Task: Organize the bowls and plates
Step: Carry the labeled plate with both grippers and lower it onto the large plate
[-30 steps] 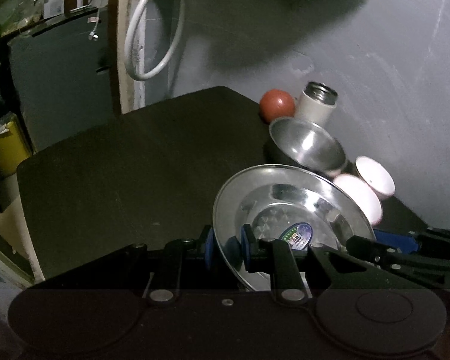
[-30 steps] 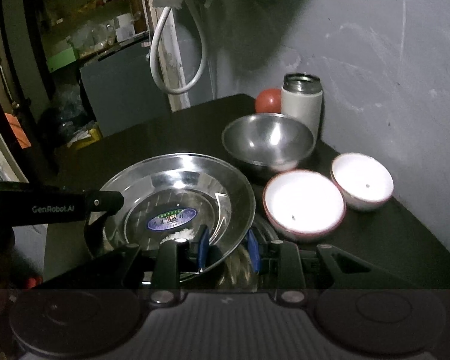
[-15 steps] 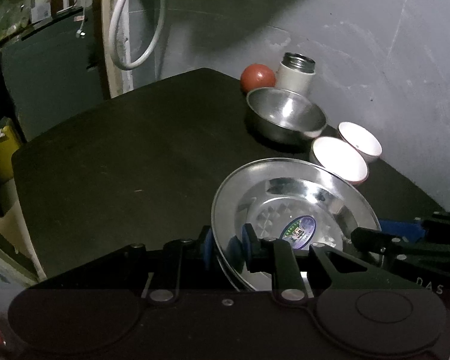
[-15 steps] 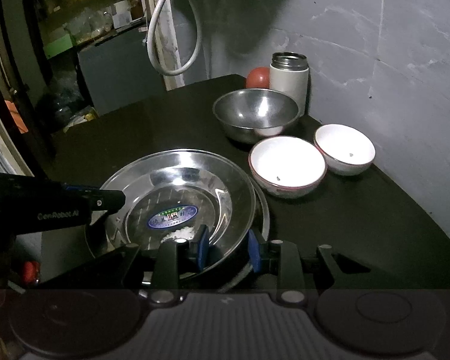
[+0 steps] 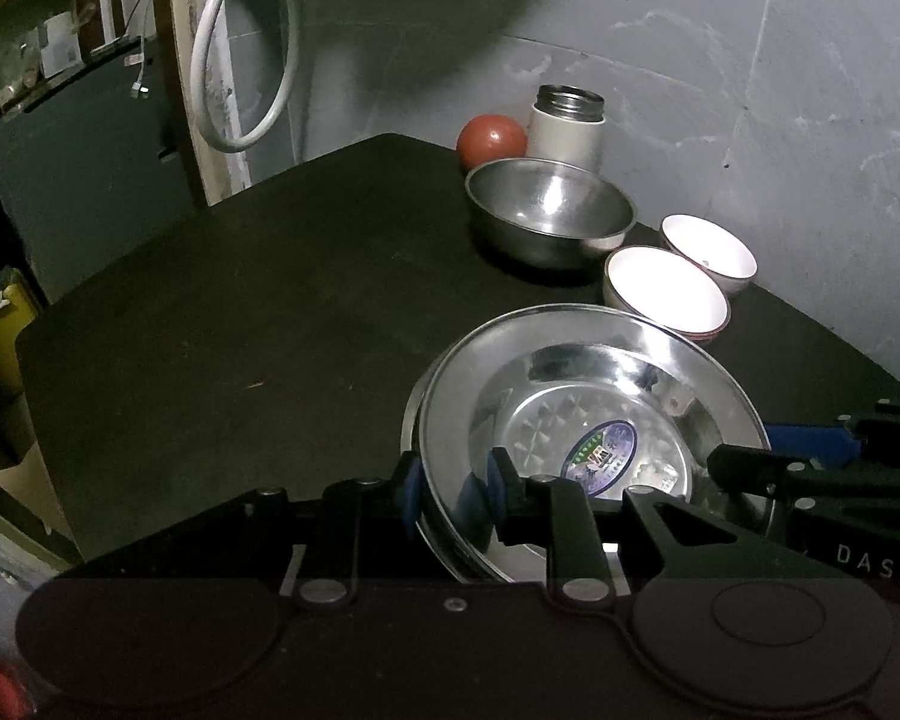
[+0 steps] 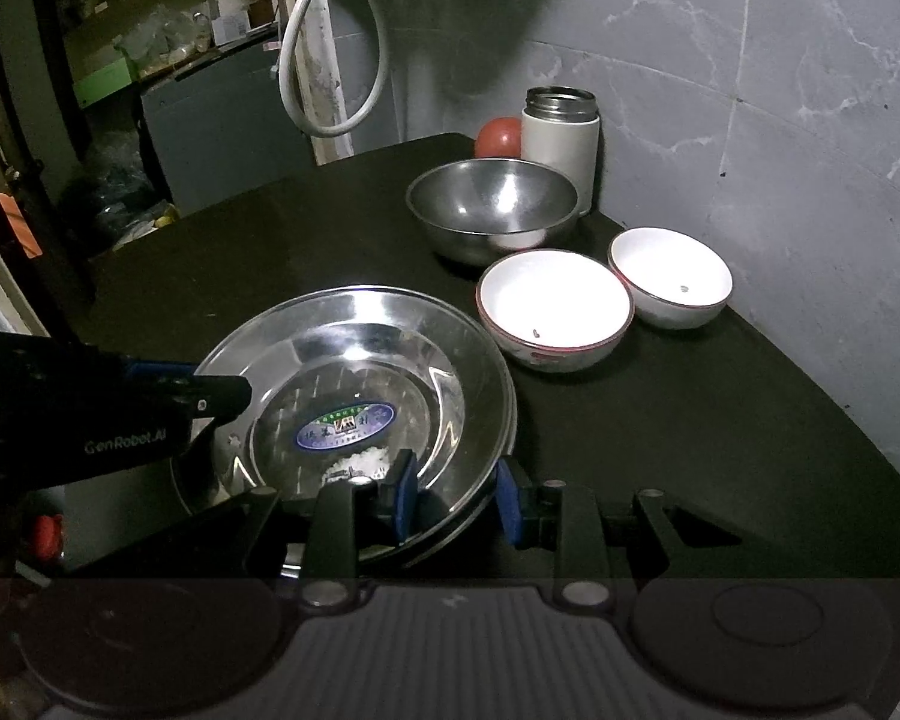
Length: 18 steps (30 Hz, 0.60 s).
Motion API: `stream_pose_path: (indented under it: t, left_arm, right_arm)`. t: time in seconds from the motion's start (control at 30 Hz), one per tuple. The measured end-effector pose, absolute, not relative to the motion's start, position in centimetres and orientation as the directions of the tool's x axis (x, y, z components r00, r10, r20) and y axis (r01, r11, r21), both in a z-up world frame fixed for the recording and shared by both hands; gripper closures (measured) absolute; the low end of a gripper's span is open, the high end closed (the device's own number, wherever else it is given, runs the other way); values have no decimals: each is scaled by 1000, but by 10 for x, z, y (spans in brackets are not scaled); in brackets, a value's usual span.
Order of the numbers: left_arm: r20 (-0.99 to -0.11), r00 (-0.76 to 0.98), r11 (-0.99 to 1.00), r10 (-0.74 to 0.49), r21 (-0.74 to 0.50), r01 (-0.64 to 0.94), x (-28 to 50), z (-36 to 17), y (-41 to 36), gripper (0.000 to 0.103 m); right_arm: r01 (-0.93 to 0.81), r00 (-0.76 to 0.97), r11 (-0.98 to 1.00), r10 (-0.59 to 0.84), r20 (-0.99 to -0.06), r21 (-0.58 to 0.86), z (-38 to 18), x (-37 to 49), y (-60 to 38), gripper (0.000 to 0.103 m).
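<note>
Dark table (image 6: 660, 450), dim light. Steel plate (image 6: 354, 372) near the front edge, sticker in its well, nested on a second plate rim (image 6: 507, 420) showing just beneath on the right side. Whether the stack sits fully on the table or is partly lifted: hard to tell in this light.

Left gripper (image 5: 450, 489): nearly closed, blue pads pinching the near-left rim of the steel plate, one pad outside, one inside. Right gripper (image 6: 453, 495): moderately parted, pads straddling the near rim of both plates; gap visible on the right-hand pad, so contact there uncertain, probably a loose hold rather than a firm clamp.

Behind the stack: steel bowl (image 6: 492, 207) toward the back wall, two white bowls side by side, larger white bowl (image 6: 555, 306) just beside the plate, smaller white bowl (image 6: 669, 273) nearer the wall. White flask (image 6: 561, 141) and red round object (image 6: 501, 138) in the corner, apart from the job.

Step in hand, by judgement: seating one plate onto the other, plates stacked, bowls untouched.

Next move calls for: letting go of both rims without dragging the top plate askew, then taking the smaller white bowl and nesting it in the larger. Rims slick, pinch grip shallow; slip risk on lifting.
</note>
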State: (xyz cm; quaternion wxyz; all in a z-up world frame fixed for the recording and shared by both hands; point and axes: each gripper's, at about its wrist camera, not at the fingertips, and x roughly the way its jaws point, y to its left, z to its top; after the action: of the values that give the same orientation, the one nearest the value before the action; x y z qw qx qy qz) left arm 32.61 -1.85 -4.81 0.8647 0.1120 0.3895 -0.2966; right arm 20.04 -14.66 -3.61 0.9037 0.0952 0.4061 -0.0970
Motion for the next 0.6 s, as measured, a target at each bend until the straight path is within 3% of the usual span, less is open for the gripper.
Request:
stream_pose_path:
  t: [0.6]
  left_arm:
    - [-742,537,806,-402,-8,593,322,-49,-20,76]
  right_arm:
    - [244,653,967,-108,-749,74,-40,203,-141,70]
